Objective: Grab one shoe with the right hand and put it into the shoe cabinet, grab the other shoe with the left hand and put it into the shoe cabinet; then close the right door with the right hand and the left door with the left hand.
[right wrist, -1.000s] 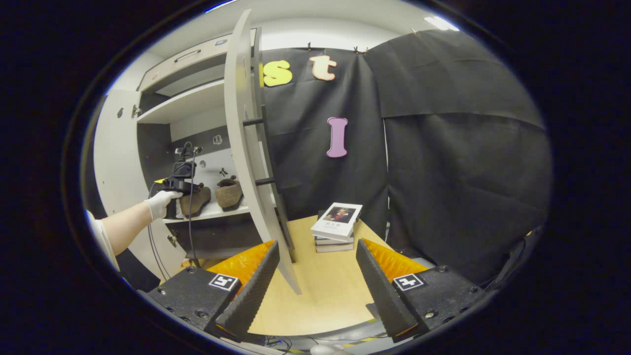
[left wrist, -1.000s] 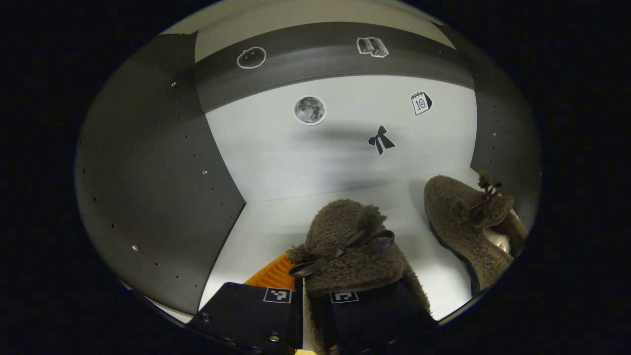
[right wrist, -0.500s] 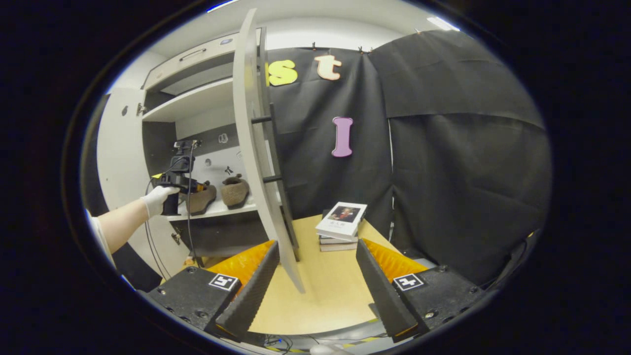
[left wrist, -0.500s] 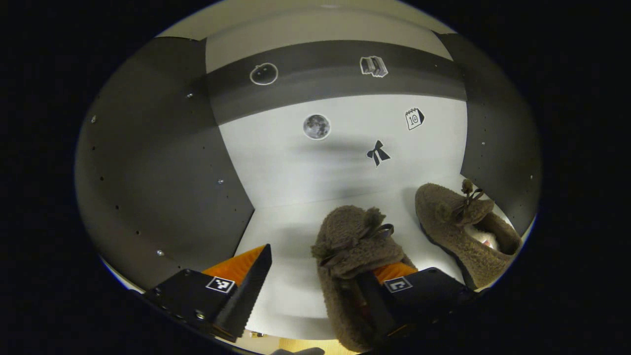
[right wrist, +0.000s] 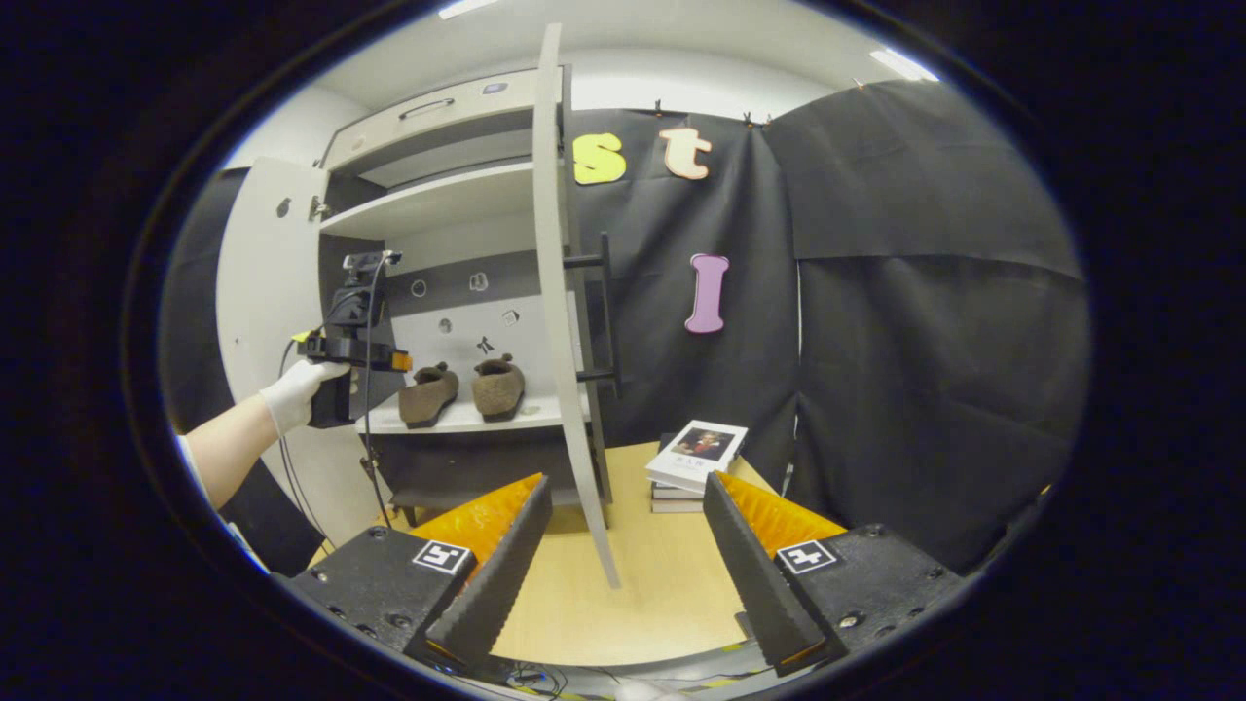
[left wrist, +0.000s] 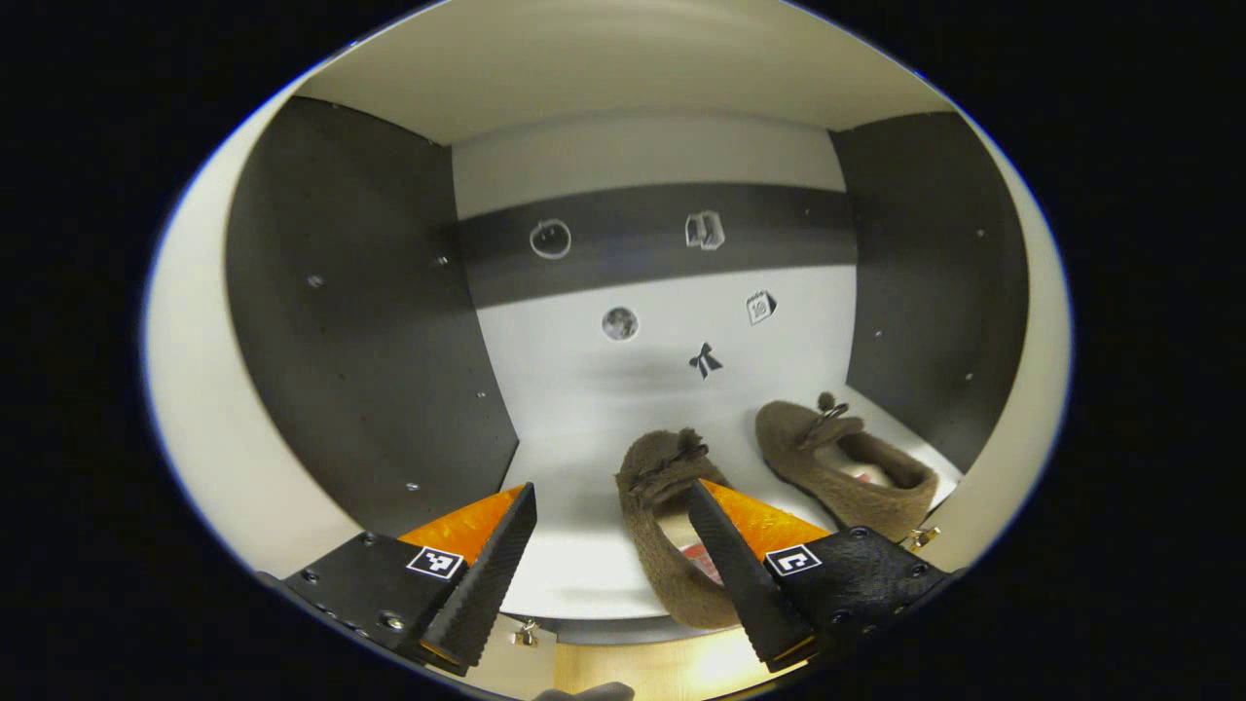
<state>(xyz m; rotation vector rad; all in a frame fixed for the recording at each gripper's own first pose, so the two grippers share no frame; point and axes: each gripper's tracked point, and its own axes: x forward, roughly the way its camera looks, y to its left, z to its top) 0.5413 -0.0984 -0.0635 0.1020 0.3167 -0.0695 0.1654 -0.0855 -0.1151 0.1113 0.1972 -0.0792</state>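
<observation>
My left gripper (left wrist: 608,545) stands wide open at the bottom of the left gripper view and holds nothing. Its right finger (left wrist: 730,565) overlaps the heel end of the near shoe (left wrist: 662,506) in the picture, but I cannot tell whether they touch. A second ago those fingers were clamped on that shoe; half a second ago they had spread, and now the gripper has drawn back out of the compartment, so both shoes look smaller and sit lower centre. My right gripper (right wrist: 623,565) is also spread wide and empty at the bottom of the right gripper view, over the pale wooden floor (right wrist: 642,594), much as it was a second ago, though the view has swung so the cabinet sits more to the centre.

In the right gripper view, centre left, I see the left gripper (right wrist: 355,350) in a white-gloved hand (right wrist: 292,394), just in front of the shoe cabinet (right wrist: 438,204).

Both shoes are brown, fuzzy slippers with small dark bows at the toe. They stand side by side on the white shelf (left wrist: 574,574), toes toward the back wall, the far shoe (left wrist: 842,462) to the right of the near one and apart from it. The right door (right wrist: 569,321) stands open, edge-on at centre. A stack of books (right wrist: 696,458) lies on the floor to its right.
</observation>
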